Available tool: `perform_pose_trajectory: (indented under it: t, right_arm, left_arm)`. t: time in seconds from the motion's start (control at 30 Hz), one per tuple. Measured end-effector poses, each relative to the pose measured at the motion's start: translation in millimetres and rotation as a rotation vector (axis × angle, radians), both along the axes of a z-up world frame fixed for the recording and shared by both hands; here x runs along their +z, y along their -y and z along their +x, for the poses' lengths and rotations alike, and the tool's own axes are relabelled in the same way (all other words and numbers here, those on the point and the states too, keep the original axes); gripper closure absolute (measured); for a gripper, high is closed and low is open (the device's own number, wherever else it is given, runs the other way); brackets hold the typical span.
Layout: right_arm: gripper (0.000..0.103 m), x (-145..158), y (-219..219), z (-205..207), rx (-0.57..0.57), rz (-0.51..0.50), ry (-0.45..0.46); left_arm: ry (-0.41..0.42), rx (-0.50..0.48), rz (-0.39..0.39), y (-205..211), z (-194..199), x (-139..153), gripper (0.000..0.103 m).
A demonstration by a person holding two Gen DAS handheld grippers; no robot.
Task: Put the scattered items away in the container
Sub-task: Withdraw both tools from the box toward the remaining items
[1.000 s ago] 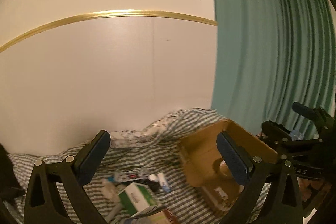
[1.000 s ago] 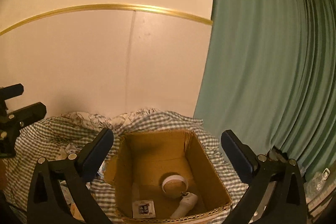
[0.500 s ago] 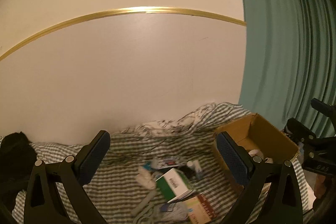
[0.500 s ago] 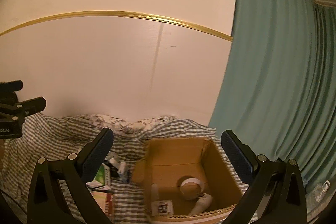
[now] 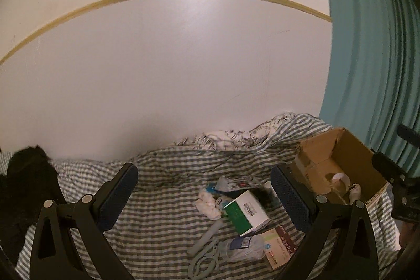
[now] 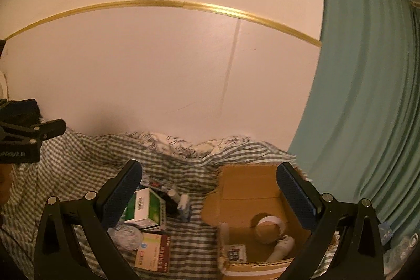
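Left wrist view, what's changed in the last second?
Both grippers swung left: the brown cardboard box slid to the view's right edge, and the green and white carton now lies between the open left gripper fingers. Nothing grasped or released; right gripper open too.

You have one cardboard box [image 6: 252, 188] holding one tape roll [image 6: 267, 225], one white tube [image 6: 282, 248] and one small card [image 6: 236, 252]. Outside it you have two cartons: one green-white [image 5: 246, 211], one red-cream [image 5: 279, 246]. Smaller clutter is too blurred to count.
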State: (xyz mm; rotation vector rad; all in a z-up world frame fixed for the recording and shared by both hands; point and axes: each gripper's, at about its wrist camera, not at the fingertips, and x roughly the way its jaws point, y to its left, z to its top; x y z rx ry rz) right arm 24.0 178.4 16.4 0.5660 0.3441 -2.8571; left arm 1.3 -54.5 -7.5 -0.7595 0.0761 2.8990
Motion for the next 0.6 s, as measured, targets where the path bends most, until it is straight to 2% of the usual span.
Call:
perform_pose_trajectory:
  t: [0.27,0.37,0.5,0.6]
  right_arm:
    - [0.0,-35,19,-6,0.064,0.017,0.062]
    - [0.0,-50,25,-8,0.086,0.022,0.088]
    - [0.0,-70,32,-13,0.098,0.036,0.135]
    - [0.0,-86,35,-18,0.11,0.049,0.166]
  left_arm:
    - [0.086,-0.004,0.028,22,-15,-43,0.0]
    - [0.129,0.006,0.004,23,-20,-61,0.0]
    - [0.203,-0.011,0.026,21,-27,-83,0.0]
    - [0.255,-0.039,0.015,13,-30,-101,0.0]
